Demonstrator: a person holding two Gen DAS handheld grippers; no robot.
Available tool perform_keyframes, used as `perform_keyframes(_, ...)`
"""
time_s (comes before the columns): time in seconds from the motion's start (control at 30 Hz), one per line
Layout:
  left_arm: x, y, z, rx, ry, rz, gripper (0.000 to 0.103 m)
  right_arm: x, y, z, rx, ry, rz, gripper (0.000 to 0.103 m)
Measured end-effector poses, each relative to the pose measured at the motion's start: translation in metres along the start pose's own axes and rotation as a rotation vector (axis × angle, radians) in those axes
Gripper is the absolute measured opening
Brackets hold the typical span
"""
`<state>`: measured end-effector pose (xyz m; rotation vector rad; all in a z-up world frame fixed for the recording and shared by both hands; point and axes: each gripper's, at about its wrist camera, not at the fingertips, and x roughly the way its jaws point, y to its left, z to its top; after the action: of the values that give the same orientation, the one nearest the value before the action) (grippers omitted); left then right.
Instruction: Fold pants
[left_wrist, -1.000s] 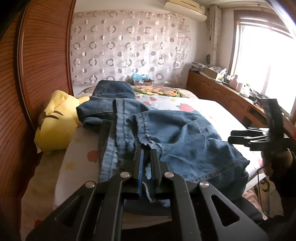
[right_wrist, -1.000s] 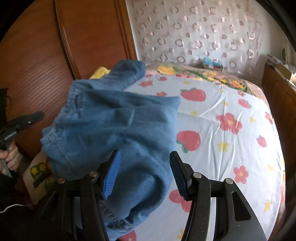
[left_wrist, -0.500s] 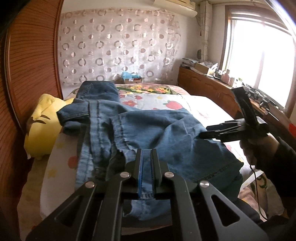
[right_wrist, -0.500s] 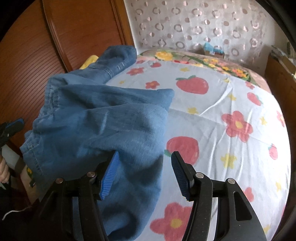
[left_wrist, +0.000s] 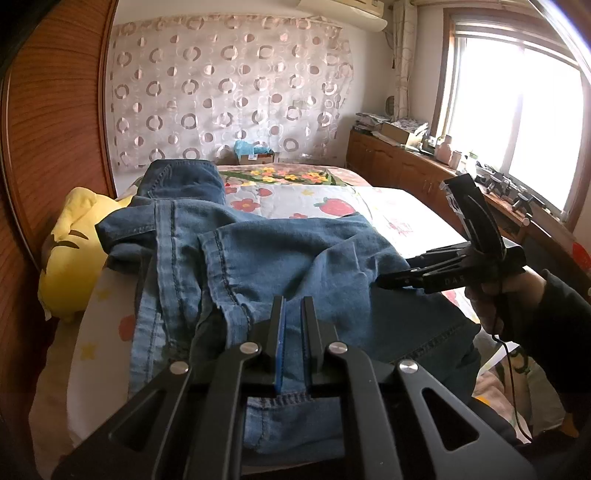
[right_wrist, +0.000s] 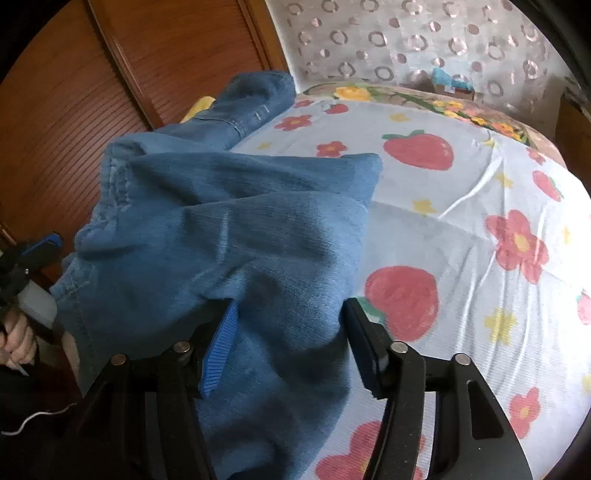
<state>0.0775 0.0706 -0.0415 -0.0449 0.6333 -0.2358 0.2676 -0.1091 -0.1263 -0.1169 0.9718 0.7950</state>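
At the far left of the left wrist view a yellow plush (left_wrist: 72, 254) lies against the wooden headboard (left_wrist: 51, 122), its edge tucked under the jeans (left_wrist: 280, 266). The jeans lie crumpled across the near end of the bed (left_wrist: 402, 210), one leg running back toward the patterned curtain (left_wrist: 229, 92) and the hem hanging over the near edge. The left gripper (left_wrist: 292, 314) is clamped tight on a seamed edge of the denim, the cloth pinched between its blue pads and showing again below them. Further right, the right gripper (left_wrist: 384, 275) reaches in from the side over the bulge of the jeans, held by a hand (left_wrist: 495, 299) in a dark sleeve, with the window (left_wrist: 517, 110) bright behind it. In the right wrist view the headboard and the left gripper (right_wrist: 48, 243) sit at the left edge, then the heaped denim, then the strawberry-and-flower sheet (right_wrist: 480, 206) (bare on that side). The right gripper (right_wrist: 290, 310) has its jaws half apart and has just been closing; a fold of denim bulges up between them, the left pad against the cloth, but whether the right pad touches it I cannot tell.
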Motion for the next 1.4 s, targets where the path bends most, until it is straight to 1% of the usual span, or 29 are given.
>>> perform_keyframes(0.03,0.0,0.0,0.0,0.0,0.0,-0.001,0.006,0.0,0.0,0.0,0.0,0.0,0.0,0.035)
perform_keyframes(0.1,0.001,0.0,0.0,-0.004,0.002,0.0,0.006,0.001,0.004,0.0,0.002,0.008,0.037,0.013)
perform_keyframes(0.13,0.001,0.0,-0.001,-0.007,0.003,-0.001,0.006,-0.005,0.012,0.002,-0.014,-0.001,0.048,0.011)
perform_keyframes(0.17,0.0,-0.001,-0.001,-0.009,0.003,-0.001,0.006,-0.005,0.012,0.002,-0.014,-0.001,0.048,0.009)
perform_keyframes(0.33,-0.005,0.003,-0.004,-0.024,-0.011,0.002,0.006,-0.056,0.054,0.022,-0.093,-0.153,0.031,0.007)
perform_keyframes(0.4,-0.01,0.001,-0.001,-0.023,-0.022,0.001,0.006,-0.092,0.086,0.042,-0.16,-0.232,-0.016,0.007)
perform_keyframes(0.43,-0.013,0.001,0.0,-0.02,-0.027,0.0,0.006,-0.092,0.086,0.042,-0.16,-0.232,-0.016,0.007)
perform_keyframes(0.57,-0.024,-0.005,0.007,-0.006,-0.053,-0.007,0.006,-0.133,0.103,0.061,-0.187,-0.297,-0.067,0.006)
perform_keyframes(0.63,-0.027,-0.007,0.011,0.0,-0.062,-0.014,0.006,-0.147,0.098,0.064,-0.184,-0.314,-0.105,0.007)
perform_keyframes(0.7,-0.028,-0.01,0.015,0.005,-0.066,-0.022,0.006,-0.157,0.082,0.063,-0.157,-0.313,-0.157,0.007)
perform_keyframes(0.73,-0.027,-0.013,0.017,0.009,-0.067,-0.028,0.006,-0.159,0.067,0.059,-0.131,-0.306,-0.205,0.007)
perform_keyframes(0.83,-0.019,-0.019,0.022,0.018,-0.063,-0.05,0.006,-0.154,0.024,0.046,-0.062,-0.246,-0.282,0.007)
perform_keyframes(0.93,-0.005,-0.031,0.029,0.029,-0.045,-0.08,0.006,-0.139,-0.016,0.028,0.01,-0.191,-0.338,0.01)
perform_keyframes(0.97,0.001,-0.038,0.032,0.037,-0.037,-0.094,0.006,-0.134,-0.029,0.021,0.039,-0.181,-0.349,0.016)
perform_keyframes(1.0,0.004,-0.043,0.033,0.043,-0.032,-0.103,0.006,-0.127,-0.045,0.009,0.086,-0.161,-0.341,0.027)
perform_keyframes(1.03,0.009,-0.05,0.036,0.054,-0.025,-0.116,0.006,-0.127,-0.045,0.009,0.086,-0.161,-0.341,0.035)
perform_keyframes(1.07,0.012,-0.055,0.037,0.061,-0.021,-0.124,0.006,-0.122,-0.053,0.002,0.107,-0.146,-0.327,0.053)
perform_keyframes(1.1,0.016,-0.062,0.039,0.072,-0.016,-0.133,0.006,-0.12,-0.057,-0.006,0.117,-0.14,-0.319,0.063)
perform_keyframes(1.13,0.019,-0.068,0.04,0.081,-0.011,-0.142,0.006,-0.117,-0.062,-0.014,0.126,-0.137,-0.322,0.063)
perform_keyframes(1.3,0.036,-0.091,0.042,0.112,0.025,-0.185,0.006,-0.12,-0.06,-0.054,0.157,-0.14,-0.327,0.065)
perform_keyframes(1.33,0.042,-0.095,0.041,0.116,0.038,-0.192,0.006,-0.122,-0.061,-0.067,0.163,-0.142,-0.322,0.065)
perform_keyframes(1.4,0.05,-0.103,0.036,0.128,0.061,-0.201,0.006,-0.122,-0.062,-0.074,0.17,-0.141,-0.329,0.068)
